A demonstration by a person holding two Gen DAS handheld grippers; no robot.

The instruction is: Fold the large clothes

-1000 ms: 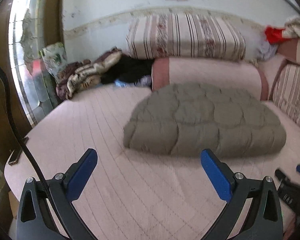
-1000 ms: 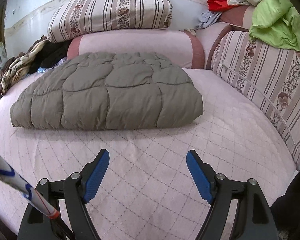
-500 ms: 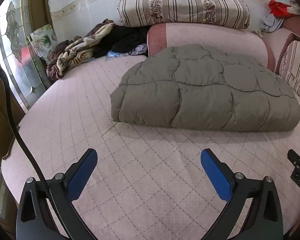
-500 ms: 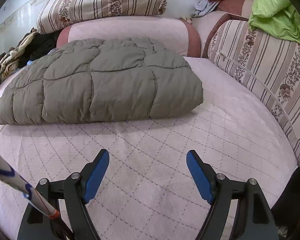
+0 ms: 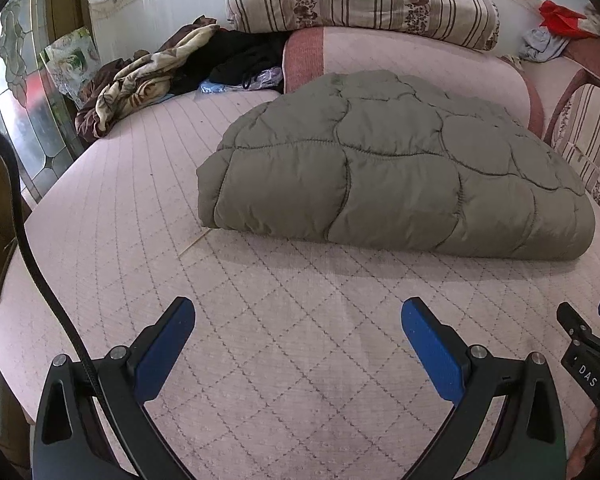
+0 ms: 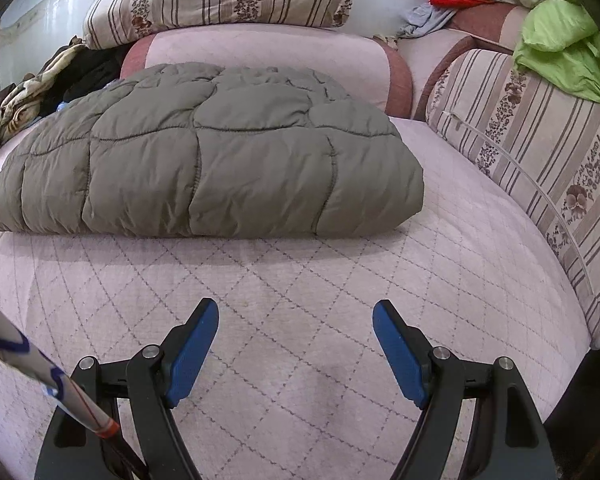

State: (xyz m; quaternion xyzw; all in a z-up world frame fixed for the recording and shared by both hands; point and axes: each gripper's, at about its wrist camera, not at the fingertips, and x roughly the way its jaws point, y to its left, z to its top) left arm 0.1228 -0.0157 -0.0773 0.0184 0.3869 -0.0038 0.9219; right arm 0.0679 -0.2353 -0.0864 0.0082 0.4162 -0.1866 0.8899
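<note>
I am looking along my left gripper (image 5: 298, 316): black angular arms are carrying blue textured pads (image 5: 428, 344), and silver screw heads are showing at the joints. A black cable (image 5: 40, 272) is curving down its left side. My right gripper (image 6: 296, 318) is showing the same black frame and blue pads, and white "DAS" lettering (image 5: 588, 376) is showing on its body.

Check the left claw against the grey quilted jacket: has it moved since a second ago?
Yes. The left claw has come closer to the grey quilted jacket, which now looms larger and nearer above its open jaws.
</note>
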